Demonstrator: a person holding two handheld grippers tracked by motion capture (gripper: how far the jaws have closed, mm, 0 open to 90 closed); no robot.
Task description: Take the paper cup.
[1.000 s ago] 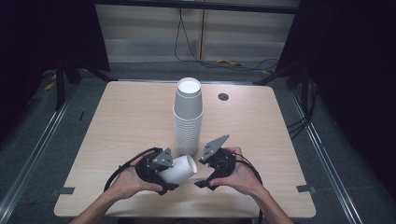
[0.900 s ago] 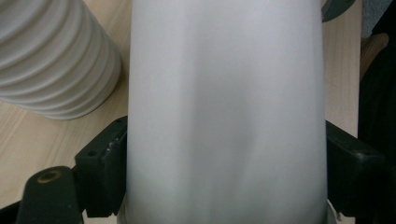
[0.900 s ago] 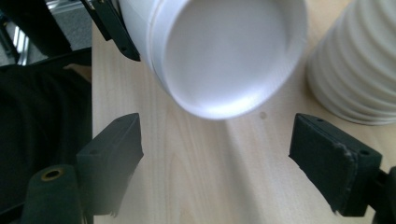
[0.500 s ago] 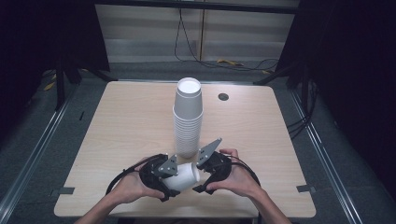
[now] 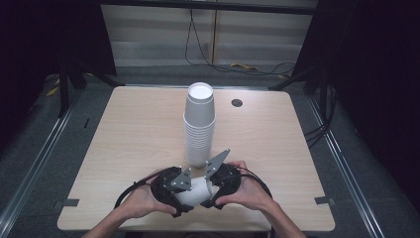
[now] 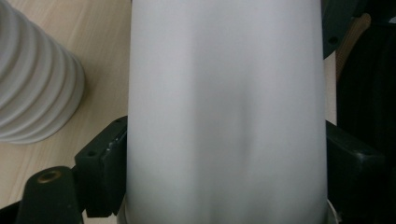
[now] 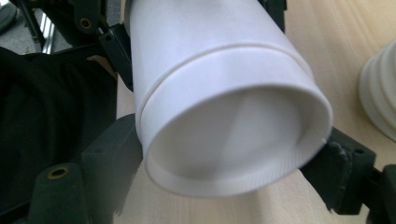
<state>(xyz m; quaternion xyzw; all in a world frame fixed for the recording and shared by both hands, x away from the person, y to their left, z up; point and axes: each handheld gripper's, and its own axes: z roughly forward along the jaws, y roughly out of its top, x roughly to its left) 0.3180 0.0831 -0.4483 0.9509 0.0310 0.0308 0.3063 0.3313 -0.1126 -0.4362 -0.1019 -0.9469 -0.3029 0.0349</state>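
Observation:
A white paper cup (image 5: 197, 192) lies on its side just above the table's front edge, held between both hands. My left gripper (image 5: 184, 194) is shut on its wall; in the left gripper view the cup (image 6: 224, 112) sits between the black pads (image 6: 105, 168). My right gripper (image 5: 212, 187) faces it from the right, and its jaws press on the cup's (image 7: 224, 116) base end. The base faces this camera, and a ridge runs around the wall behind it. The left gripper (image 7: 88, 23) shows behind the cup.
A tall stack of upturned white cups (image 5: 199, 129) stands mid-table just beyond the hands, also seen as ribbed rims (image 6: 32, 84) (image 7: 380, 93). The wooden table (image 5: 129, 129) has a dark round grommet (image 5: 236, 103) at the back right. Dark floor and rails surround it.
The two hands have come together. The right gripper moved left onto the base end of the cup that the left gripper holds, and the cup shifted slightly right and toward the front edge.

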